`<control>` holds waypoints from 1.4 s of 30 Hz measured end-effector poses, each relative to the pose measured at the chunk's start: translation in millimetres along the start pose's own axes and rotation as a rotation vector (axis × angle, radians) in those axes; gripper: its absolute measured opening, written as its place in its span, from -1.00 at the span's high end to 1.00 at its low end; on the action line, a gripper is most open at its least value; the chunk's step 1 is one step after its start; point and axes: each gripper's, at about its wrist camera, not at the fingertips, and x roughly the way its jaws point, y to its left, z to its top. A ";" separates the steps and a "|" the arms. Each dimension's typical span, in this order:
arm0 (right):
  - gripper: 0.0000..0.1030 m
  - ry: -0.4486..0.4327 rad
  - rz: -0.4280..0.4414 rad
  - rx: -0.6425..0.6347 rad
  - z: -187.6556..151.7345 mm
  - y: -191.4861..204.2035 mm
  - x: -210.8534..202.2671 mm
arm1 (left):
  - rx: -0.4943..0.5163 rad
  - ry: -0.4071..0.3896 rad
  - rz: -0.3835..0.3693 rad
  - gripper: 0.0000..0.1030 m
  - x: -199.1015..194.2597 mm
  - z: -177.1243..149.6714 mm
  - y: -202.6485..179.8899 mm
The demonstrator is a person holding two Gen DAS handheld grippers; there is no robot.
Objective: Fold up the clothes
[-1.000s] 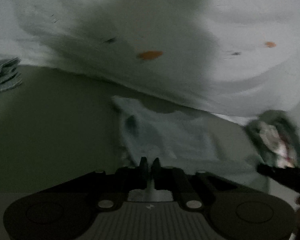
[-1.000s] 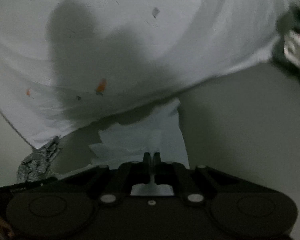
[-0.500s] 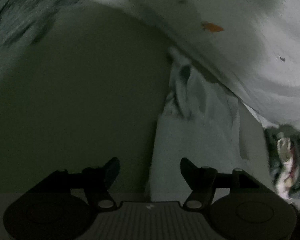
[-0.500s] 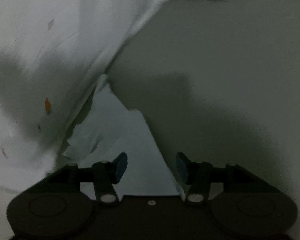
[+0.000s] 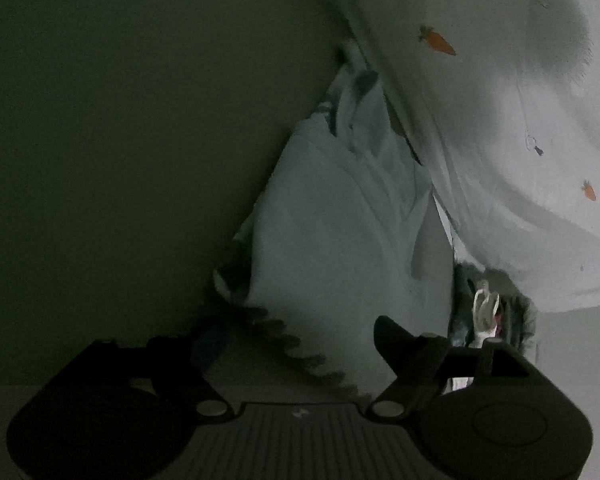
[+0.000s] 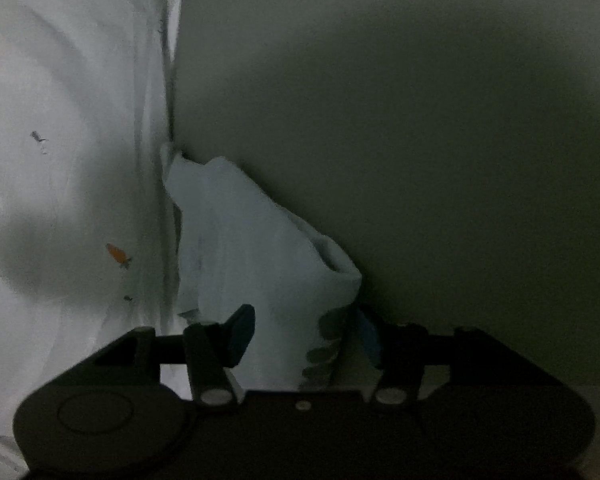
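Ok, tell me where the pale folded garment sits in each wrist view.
Left wrist: pale folded garment runs from centre down to the bottom, right of middle.
Right wrist: it lies centre-left, reaching down between the gripper's fingers.
Shared landmark: carrot-print white sheet, right in the left view, left in the right view.

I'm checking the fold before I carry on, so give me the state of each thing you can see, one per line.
Pale garment: lying crumpled on the table, released.
Carrot-print cloth: spread out, wrinkled.
Dark bundle: bunched up beside the garment.
Left gripper: jaws opening, garment edge between them.
Right gripper: open, garment between the fingers, not pinched.
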 end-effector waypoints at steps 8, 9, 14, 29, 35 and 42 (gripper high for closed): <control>0.79 0.006 -0.020 0.040 8.5 3.9 12.0 | -0.117 -0.099 0.013 0.67 1.8 2.5 7.1; 0.80 0.010 -0.011 0.026 8.2 7.2 9.8 | -0.136 -0.095 0.022 0.69 0.8 3.6 9.8; 0.82 0.024 0.070 -0.208 -5.0 41.7 -8.7 | -0.100 -0.173 -0.042 0.80 -28.6 -6.4 -1.5; 0.83 0.132 0.174 -0.091 -22.5 10.8 -104.8 | -0.120 -0.245 -0.117 0.92 -111.4 -102.8 6.3; 0.83 0.184 0.170 0.002 -33.4 -2.3 -147.0 | -0.164 -0.267 -0.153 0.94 -152.4 -133.2 -3.0; 0.83 0.224 0.203 0.156 -39.7 -7.5 -194.7 | -0.087 -0.296 -0.183 0.95 -201.8 -165.0 -41.4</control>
